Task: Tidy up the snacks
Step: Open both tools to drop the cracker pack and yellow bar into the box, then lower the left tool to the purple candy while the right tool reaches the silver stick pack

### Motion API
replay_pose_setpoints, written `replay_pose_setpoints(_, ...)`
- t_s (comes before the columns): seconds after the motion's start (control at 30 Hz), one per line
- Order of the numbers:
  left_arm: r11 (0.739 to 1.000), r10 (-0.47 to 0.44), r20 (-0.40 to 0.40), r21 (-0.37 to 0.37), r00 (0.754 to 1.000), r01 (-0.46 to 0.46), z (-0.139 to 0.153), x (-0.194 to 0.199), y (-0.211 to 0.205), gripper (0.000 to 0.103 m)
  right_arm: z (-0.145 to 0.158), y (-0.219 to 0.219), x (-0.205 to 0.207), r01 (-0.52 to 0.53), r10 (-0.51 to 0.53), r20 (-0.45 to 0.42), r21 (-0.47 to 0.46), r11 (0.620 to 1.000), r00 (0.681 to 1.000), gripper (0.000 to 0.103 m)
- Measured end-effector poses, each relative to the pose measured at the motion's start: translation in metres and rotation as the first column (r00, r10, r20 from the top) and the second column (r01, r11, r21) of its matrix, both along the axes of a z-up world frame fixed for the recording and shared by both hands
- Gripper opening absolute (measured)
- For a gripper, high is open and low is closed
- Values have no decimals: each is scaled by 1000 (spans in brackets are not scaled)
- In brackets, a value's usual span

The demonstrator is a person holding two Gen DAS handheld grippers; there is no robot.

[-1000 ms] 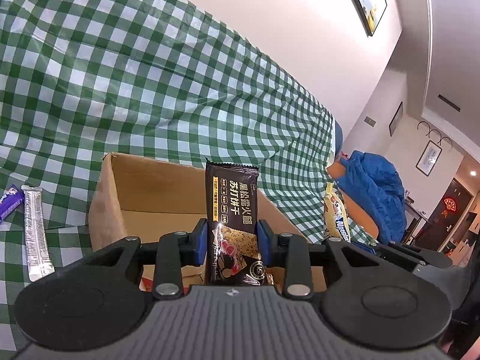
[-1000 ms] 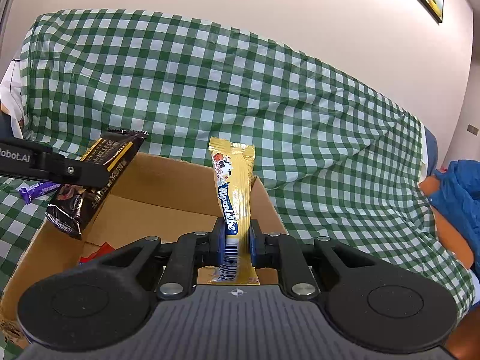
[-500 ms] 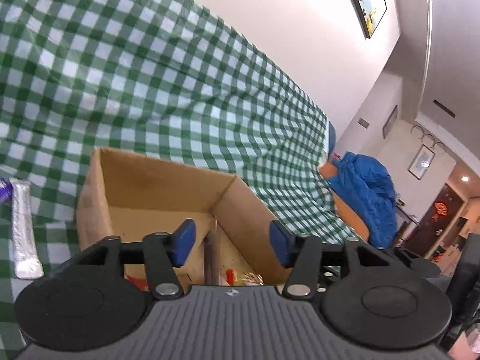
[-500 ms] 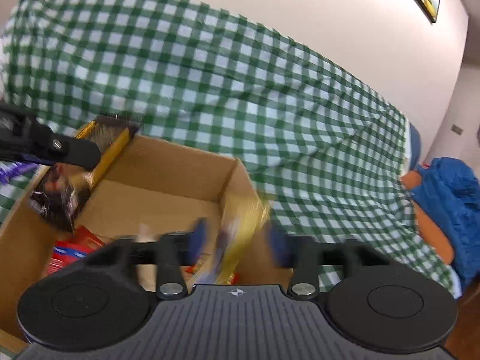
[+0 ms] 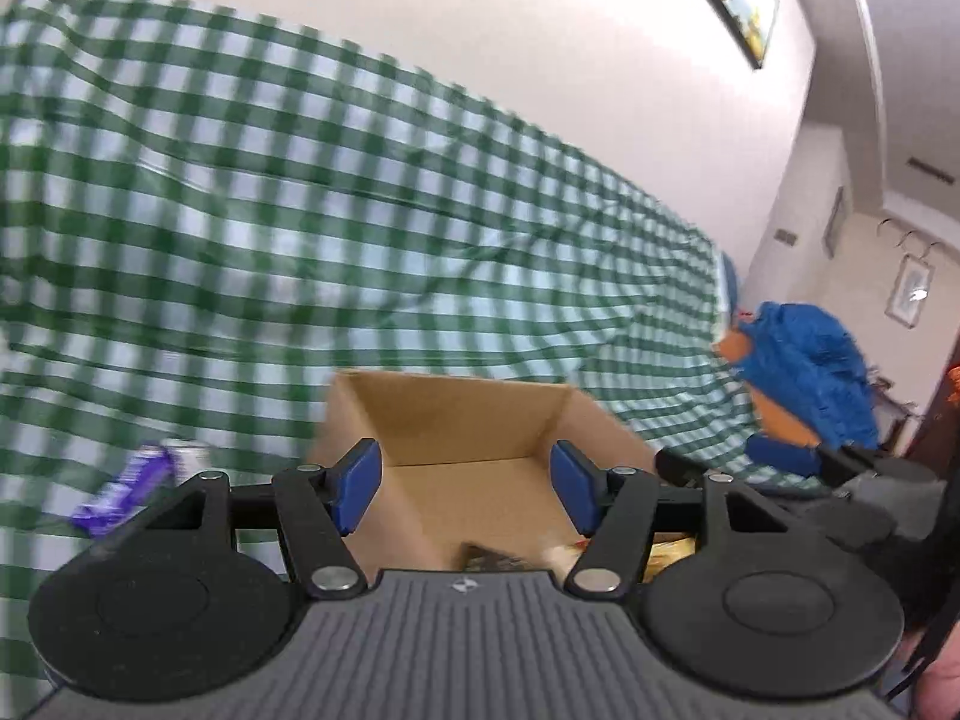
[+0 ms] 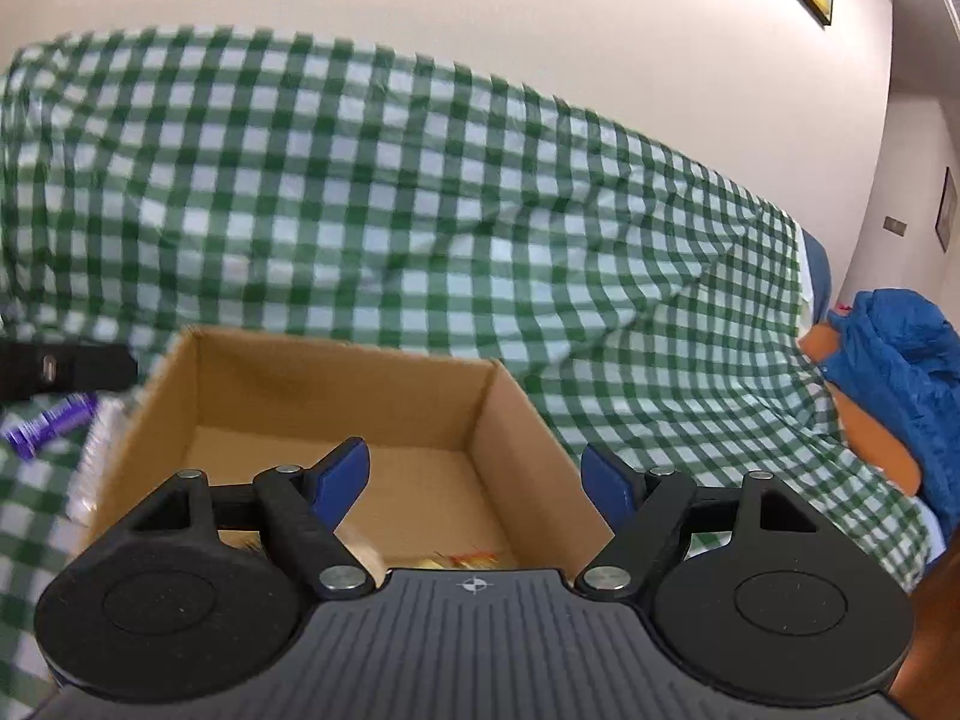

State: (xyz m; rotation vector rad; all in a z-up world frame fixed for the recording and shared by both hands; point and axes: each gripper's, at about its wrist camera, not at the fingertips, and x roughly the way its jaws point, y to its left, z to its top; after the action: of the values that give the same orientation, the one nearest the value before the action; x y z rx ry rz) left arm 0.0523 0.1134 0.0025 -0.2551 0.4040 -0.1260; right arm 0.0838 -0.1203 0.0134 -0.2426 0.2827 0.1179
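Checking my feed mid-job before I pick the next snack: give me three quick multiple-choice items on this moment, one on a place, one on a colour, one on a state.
1. Where does the purple snack packet lie?
A. Inside the cardboard box
B. On the checked cloth, left of the box
C. Between the right tool's pads

2. What colour is the checked cloth?
A. Red and white
B. Green and white
C. Plain blue

3. What is between the left tool's pads?
A. A dark biscuit bar
B. A yellow candy packet
C. Nothing

Answers:
1 B: the packet rests on the cloth outside the cardboard box's left wall.
2 B: green and white squares show in both views.
3 C: its jaws are opening with only the box floor visible between them.
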Motion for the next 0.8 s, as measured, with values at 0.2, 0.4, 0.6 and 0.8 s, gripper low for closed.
replay_pose_setpoints(0.2, 996, 84, -150, -25, 985, -89, -4, -13, 55, 7, 1, 35, -13, -137, 137, 1, 71, 988, 991, 36)
replay_pose_setpoints(0.4, 981, 175, -180, -47, 968, -186, 8, 3, 121, 6, 0, 70, -26, -264, 267, -17, 110, 958, 964, 20)
replay_pose_setpoints(0.6, 927, 282, -247, -179, 927, -329, -34, 19, 182, 6, -8, 105, -45, -363, 367, -48, 75, 929, 929, 21)
replay_pose_setpoints(0.8, 938, 289, -283, -105, 915, -329, -47, 50, 180, 6, -16, 136, -42, -409, 418, -115, 95, 907, 901, 22)
